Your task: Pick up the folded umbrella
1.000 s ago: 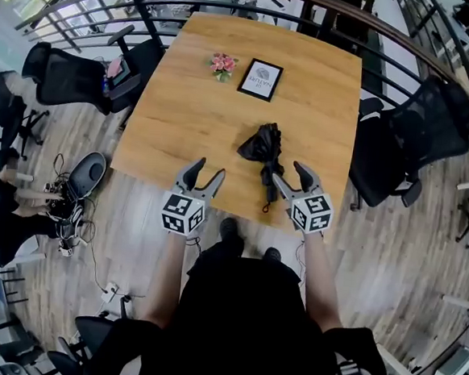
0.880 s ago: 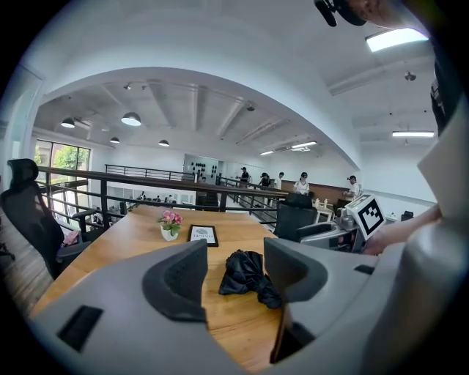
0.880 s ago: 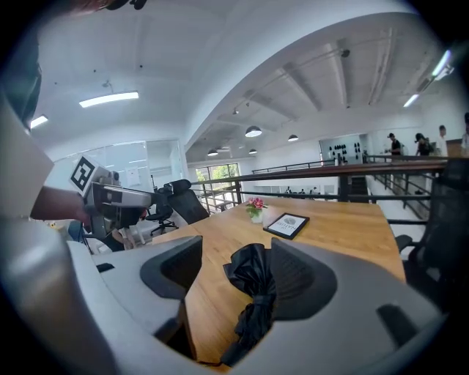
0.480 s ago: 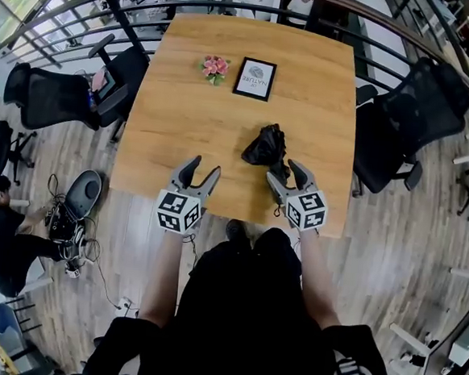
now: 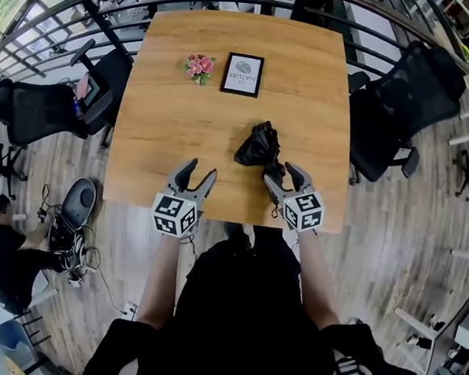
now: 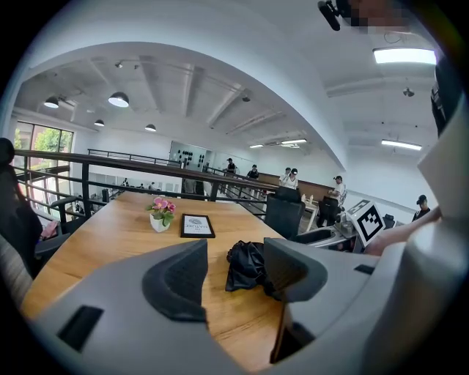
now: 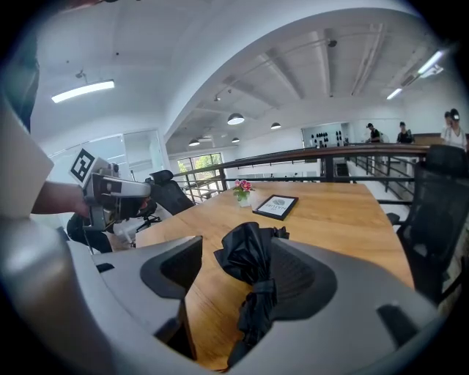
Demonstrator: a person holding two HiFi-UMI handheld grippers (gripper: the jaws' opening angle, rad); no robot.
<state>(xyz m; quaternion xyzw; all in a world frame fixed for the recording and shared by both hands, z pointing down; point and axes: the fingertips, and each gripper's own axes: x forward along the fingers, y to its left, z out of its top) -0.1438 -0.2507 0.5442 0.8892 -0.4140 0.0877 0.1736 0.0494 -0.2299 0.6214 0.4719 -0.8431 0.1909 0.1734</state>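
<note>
The folded black umbrella (image 5: 260, 146) lies on the wooden table (image 5: 175, 121) near its front edge, with the bunched canopy pointing away from me. In the head view my right gripper (image 5: 281, 175) stands open astride the umbrella's near, narrow end. The right gripper view shows the strapped umbrella (image 7: 253, 267) between the open jaws of the right gripper (image 7: 242, 264), close to the right pad; no squeeze shows. My left gripper (image 5: 200, 169) is open over the table's front edge, left of the umbrella, with nothing between its fingers. From the left gripper (image 6: 234, 256) the umbrella (image 6: 245, 265) shows ahead, slightly right.
A small pot of pink flowers (image 5: 200, 65) and a black picture frame (image 5: 242, 74) stand at the table's far side. Black office chairs (image 5: 394, 114) flank the table, a railing (image 5: 111, 3) runs behind it. A person (image 5: 7, 254) sits on the floor at the lower left.
Both grippers have sunk and moved forward toward the table. The right gripper has come over the umbrella's near end, which now lies between its jaws. The jaws stay open.
</note>
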